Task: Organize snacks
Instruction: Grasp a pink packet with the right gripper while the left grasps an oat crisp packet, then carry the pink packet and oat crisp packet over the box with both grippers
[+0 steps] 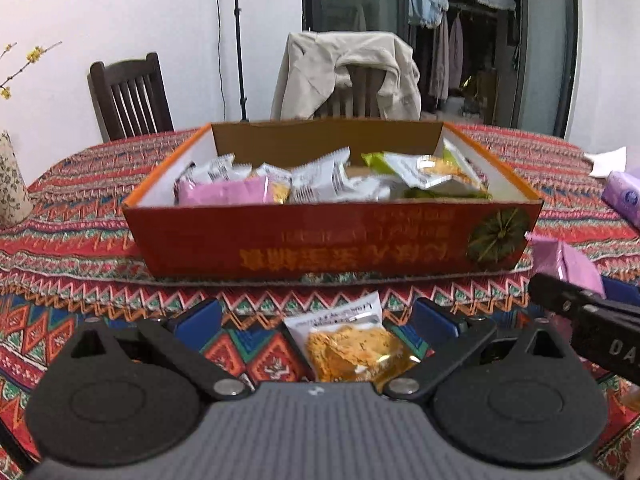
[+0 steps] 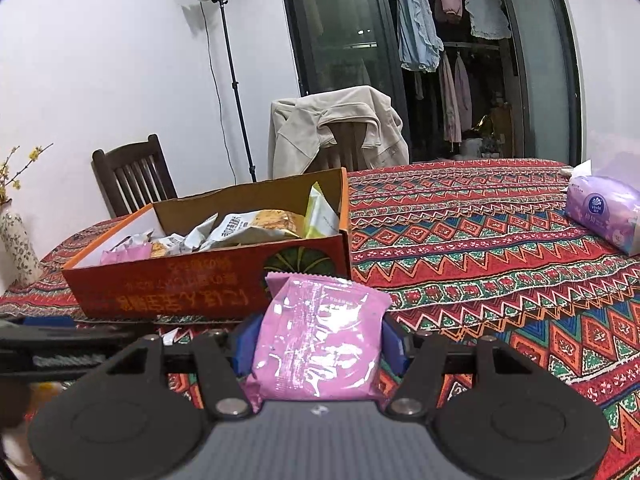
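Observation:
A red cardboard box (image 1: pixel 332 240) holds several snack packets and stands mid-table; it also shows in the right wrist view (image 2: pixel 192 284). My left gripper (image 1: pixel 316 320) is open, its blue pads wide apart on either side of a yellow-and-white snack packet (image 1: pixel 352 344) lying on the tablecloth in front of the box. My right gripper (image 2: pixel 320 344) is shut on a pink snack packet (image 2: pixel 320 340), held upright just before the box's right front corner. That pink packet and the right gripper's finger show in the left wrist view (image 1: pixel 568 264) at the right.
A purple tissue pack (image 2: pixel 604 216) lies at the table's right. A patterned vase (image 2: pixel 18 240) stands at the left edge. Two chairs stand behind the table, one draped with a beige jacket (image 2: pixel 336 128). A lamp stand (image 2: pixel 236 88) rises behind the box.

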`<state>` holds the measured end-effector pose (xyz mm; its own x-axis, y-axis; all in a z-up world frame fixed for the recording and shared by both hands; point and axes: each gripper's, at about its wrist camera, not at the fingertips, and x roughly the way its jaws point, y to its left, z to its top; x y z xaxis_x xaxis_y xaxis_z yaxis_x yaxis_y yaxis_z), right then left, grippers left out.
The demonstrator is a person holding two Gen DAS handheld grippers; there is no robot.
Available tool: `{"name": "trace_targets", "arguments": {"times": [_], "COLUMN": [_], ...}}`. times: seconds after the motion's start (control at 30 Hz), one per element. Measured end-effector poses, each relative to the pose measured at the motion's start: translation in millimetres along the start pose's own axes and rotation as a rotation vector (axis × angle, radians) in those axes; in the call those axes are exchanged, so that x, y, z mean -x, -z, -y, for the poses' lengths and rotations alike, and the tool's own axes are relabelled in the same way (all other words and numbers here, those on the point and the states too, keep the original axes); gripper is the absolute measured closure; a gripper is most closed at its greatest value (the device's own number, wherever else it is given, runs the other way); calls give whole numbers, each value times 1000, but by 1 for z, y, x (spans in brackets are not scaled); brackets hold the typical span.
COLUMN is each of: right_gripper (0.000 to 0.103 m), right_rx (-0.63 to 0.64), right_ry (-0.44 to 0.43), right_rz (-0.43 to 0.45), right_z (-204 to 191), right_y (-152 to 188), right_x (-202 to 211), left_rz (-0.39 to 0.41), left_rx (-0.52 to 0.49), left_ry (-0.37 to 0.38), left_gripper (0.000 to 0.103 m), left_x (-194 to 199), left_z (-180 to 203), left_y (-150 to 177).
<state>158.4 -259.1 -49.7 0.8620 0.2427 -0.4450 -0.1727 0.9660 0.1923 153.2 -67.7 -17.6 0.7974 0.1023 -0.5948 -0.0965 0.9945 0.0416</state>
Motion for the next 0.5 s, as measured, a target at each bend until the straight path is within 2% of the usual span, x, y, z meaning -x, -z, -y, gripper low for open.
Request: {"name": "trace_targets", "arguments": {"times": [0.23, 0.33, 0.37, 0.43, 0.5], "right_gripper": [42, 42, 42, 42, 42], "right_rx": [9, 9, 10, 12, 15], "right_ry": [-6, -7, -7, -8, -10], "right_rz": [-3, -4, -5, -6, -7], "right_z": [-1, -1, -1, -1, -2], "right_y": [0, 0, 0, 1, 1], "right_x": [-1, -2, -2, -2, -2], "left_rz": [-45, -71, -86, -84, -76], "left_rx": [16, 25, 34, 36, 42], "left_ry": [-1, 11, 22, 21, 36], "left_gripper": [1, 18, 28, 36, 53], "left_x": [-11, -15, -17, -17, -16], "left_z": [2, 1, 0, 0, -2], "left_y": [6, 8, 8, 10, 10]}}
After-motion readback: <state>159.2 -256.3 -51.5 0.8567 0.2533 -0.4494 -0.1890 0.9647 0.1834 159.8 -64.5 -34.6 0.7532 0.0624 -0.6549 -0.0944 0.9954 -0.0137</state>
